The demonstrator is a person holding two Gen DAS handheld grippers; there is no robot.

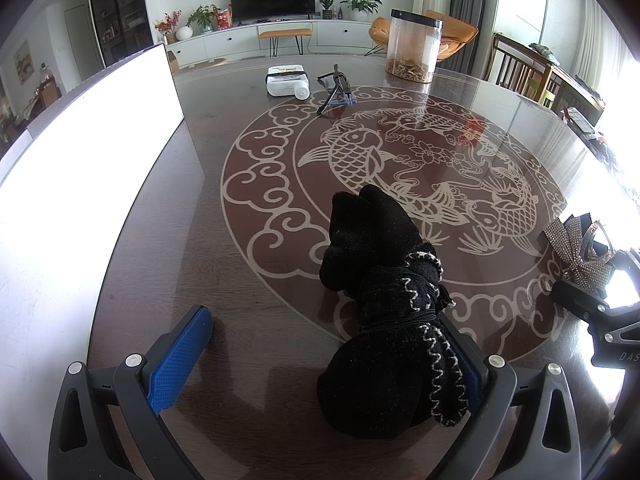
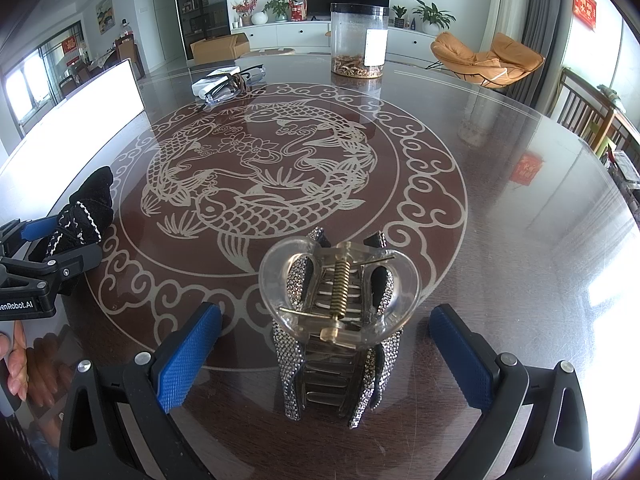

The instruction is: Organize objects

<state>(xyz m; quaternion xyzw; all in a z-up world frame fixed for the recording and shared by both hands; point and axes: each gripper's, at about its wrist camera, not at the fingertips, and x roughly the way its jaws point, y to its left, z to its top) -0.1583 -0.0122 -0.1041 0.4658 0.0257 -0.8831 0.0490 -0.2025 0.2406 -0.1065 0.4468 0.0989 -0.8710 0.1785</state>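
The work surface was a dark glossy table (image 2: 500, 208) with a pale carp motif, in a living room with a television at the far wall. Nearest in the left wrist view, the left gripper (image 1: 328, 364) stood wide open around a black sock bundle (image 1: 384, 320); the bundle lay against the right-side pad, with a clear gap to the other, so nothing was clamped. In the right wrist view, the right gripper (image 2: 332, 356) was likewise spread, straddling a rhinestone hair claw (image 2: 340, 328) that rested on the table between the pads, touching neither. Judgement: both items sat centred for pickup, each awaiting closure. Farther off lay a white bottle (image 1: 286, 80) with glasses (image 1: 334, 88) just beside it, then a clear jar (image 2: 359, 40), and a bright white panel (image 1: 80, 152) at the left, a likely destination.
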